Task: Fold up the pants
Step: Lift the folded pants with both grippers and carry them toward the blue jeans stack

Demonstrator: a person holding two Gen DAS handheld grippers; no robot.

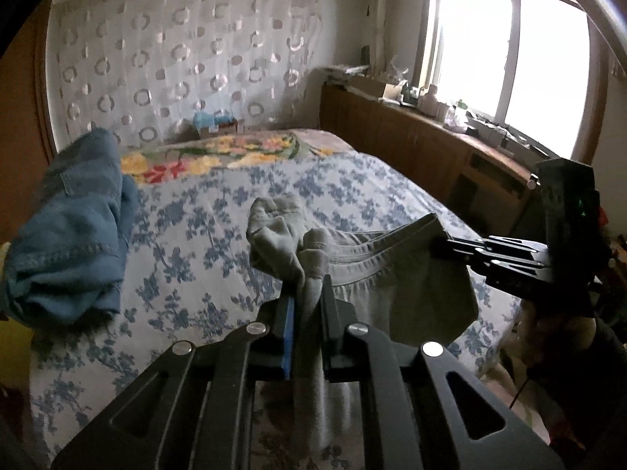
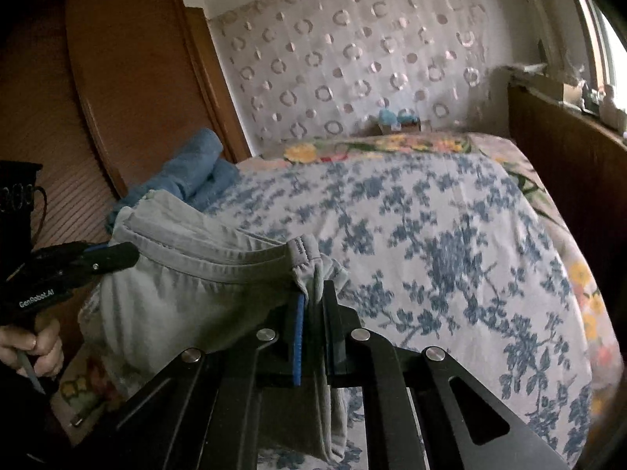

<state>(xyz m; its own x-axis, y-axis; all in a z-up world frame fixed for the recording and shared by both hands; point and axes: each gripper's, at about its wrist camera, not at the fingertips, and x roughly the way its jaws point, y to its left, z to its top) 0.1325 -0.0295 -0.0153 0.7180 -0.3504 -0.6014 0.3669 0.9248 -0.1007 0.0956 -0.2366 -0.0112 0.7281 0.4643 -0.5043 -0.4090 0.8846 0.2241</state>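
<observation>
The grey pants (image 1: 376, 258) hang by their waistband above the near part of the bed (image 1: 219, 211), the band stretched roughly level from left to right between the two tools, so the long axis of the band runs across the scene while the rest of the cloth drops down toward the near edge of the bed. The left tool (image 1: 307, 274) has its jaws narrow, pinching a bunched end of the waistband, with a wad of grey fabric standing up just beyond the tips. The right tool (image 2: 313, 293) is likewise narrow, clamped on the other end of the band at a folded corner. In the right wrist view a hand (image 2: 33, 346) grips the handle of the left tool at the left edge.

A heap of blue jeans (image 1: 66, 227) lies on the far left side of the bed, apart from the grey pants. The bed is covered with a white spread printed in blue flowers, and a brighter floral blanket (image 1: 219, 152) lies at its far end. Behind it hangs a white curtain (image 1: 184, 51) with ring patterns. A wooden cabinet (image 1: 411, 137) with small clutter on top runs along the right under a bright window (image 1: 509, 43), and a wooden door (image 2: 129, 78) stands at the left.
</observation>
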